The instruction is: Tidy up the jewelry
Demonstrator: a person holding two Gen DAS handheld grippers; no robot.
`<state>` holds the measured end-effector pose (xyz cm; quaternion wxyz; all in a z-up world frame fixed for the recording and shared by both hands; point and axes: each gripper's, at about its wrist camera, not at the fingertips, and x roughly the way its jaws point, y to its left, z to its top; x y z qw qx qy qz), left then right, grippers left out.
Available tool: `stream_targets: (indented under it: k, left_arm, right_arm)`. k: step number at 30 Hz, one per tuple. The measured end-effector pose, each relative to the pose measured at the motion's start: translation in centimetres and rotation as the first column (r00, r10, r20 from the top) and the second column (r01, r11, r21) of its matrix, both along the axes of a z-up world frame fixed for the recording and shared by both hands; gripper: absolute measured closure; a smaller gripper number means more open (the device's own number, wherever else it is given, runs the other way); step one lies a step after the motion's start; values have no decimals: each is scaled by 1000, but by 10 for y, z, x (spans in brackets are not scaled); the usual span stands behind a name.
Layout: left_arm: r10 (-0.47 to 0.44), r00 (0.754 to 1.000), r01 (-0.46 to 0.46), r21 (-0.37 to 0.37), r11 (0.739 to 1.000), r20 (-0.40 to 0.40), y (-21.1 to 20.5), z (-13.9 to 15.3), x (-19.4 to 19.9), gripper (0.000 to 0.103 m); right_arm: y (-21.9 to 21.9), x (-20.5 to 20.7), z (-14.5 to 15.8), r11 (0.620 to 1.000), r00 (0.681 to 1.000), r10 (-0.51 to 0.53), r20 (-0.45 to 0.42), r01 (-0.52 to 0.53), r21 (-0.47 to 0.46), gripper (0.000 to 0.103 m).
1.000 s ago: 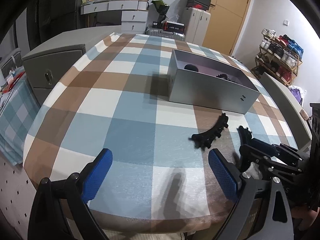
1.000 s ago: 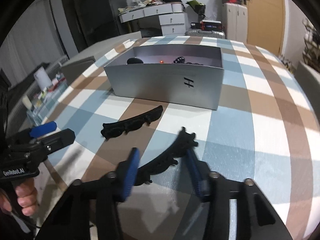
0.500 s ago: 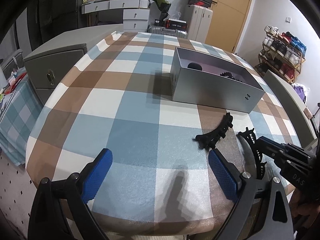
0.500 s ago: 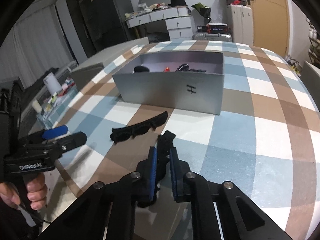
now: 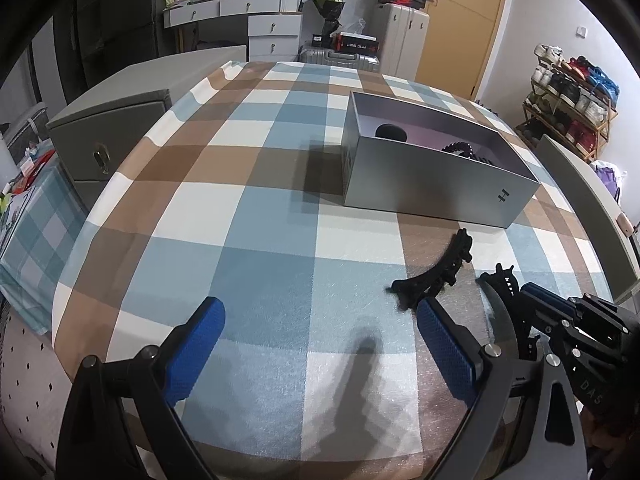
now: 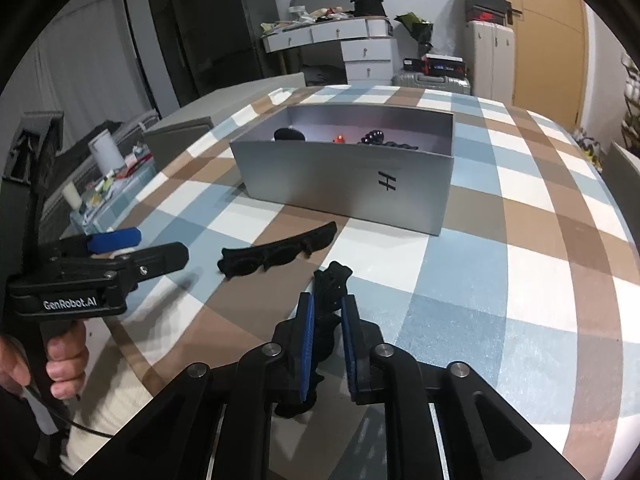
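My right gripper is shut on a black curved hair clip and holds it above the checked tablecloth; it also shows in the left wrist view. A second black hair clip lies flat on the cloth, also seen in the left wrist view. A grey open box stands behind it with dark beads and other small items inside. My left gripper is open and empty, low over the near cloth, left of the lying clip.
The round table has a blue, brown and white checked cloth. A grey cabinet stands to its left, a shoe rack at the right, white drawers behind.
My right gripper has shut on the near clip and lifted it off the cloth. The left gripper has stayed open and nearly still.
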<state>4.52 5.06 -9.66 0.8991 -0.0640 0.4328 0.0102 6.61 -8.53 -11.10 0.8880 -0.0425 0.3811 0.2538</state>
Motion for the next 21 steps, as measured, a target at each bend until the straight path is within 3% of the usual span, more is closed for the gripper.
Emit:
stream_targets:
  k: [7, 11, 17, 21]
  left_arm:
    - [1, 1000, -1, 13, 1000, -1, -1, 2, 1, 9]
    - [-10, 1000, 10, 29, 1000, 2, -3, 5, 5, 9]
    - [-125, 992, 124, 51, 991, 8, -23, 9, 25, 9]
    - [-244, 970, 244, 73, 967, -9, -46, 6, 37, 9]
  right_arm:
    - [4, 3, -8, 999, 1000, 4, -12, -4, -35, 83]
    - [1, 2, -9, 1000, 1000, 18, -6, -18, -6, 84]
    - [-23, 3, 4, 997, 999, -24, 30, 22, 71, 85]
    - [-47, 8, 15, 991, 997, -69, 38, 64, 113, 85]
